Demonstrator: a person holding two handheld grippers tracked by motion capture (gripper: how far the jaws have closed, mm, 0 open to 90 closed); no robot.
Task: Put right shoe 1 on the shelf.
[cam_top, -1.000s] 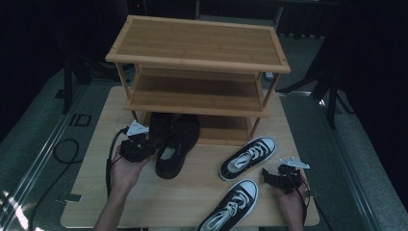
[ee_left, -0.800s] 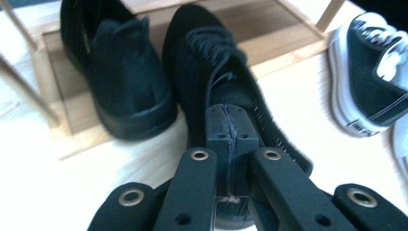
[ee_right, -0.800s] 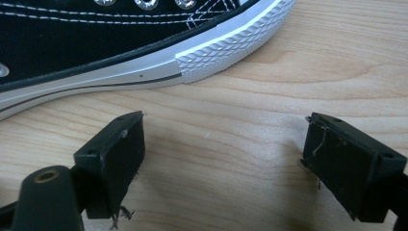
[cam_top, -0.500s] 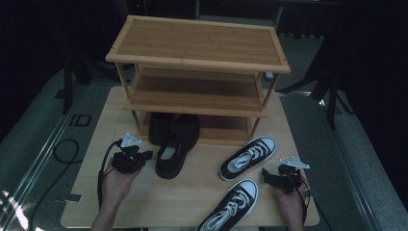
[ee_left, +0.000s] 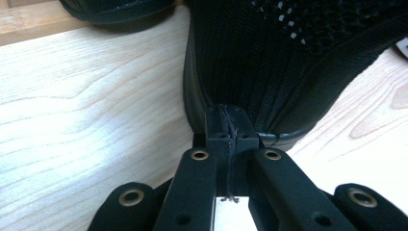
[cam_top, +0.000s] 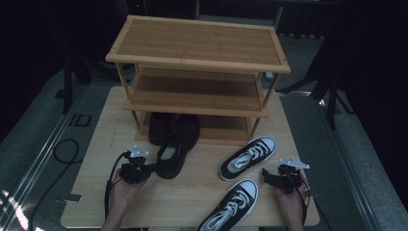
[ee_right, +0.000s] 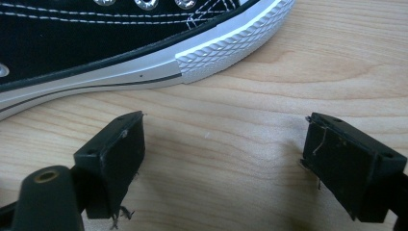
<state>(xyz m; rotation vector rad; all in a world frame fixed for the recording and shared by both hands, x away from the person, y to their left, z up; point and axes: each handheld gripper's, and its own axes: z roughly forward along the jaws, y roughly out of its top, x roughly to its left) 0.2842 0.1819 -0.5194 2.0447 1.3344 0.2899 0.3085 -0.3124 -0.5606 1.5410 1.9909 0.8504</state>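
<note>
Black mesh shoe (cam_top: 175, 150): lower centre-left of the high view, lying on the tabletop (cam_top: 96, 144); toe towards the rack
Left hand-held gripper (cam_top: 145, 170): lower left of the high view; jaws have just been closing and now meet tight at the shoe's heel edge, with at most a thin bit of its rim between them
Right hand-held gripper (cam_top: 268, 177): lower right; jaws wide apart, nothing between them
Sneakers: one (cam_top: 248, 158) right of centre; another (cam_top: 231, 206) at bottom centre
Bamboo rack (cam_top: 199, 45): upper centre; a second dark shoe (cam_top: 159, 127) beneath it
</note>
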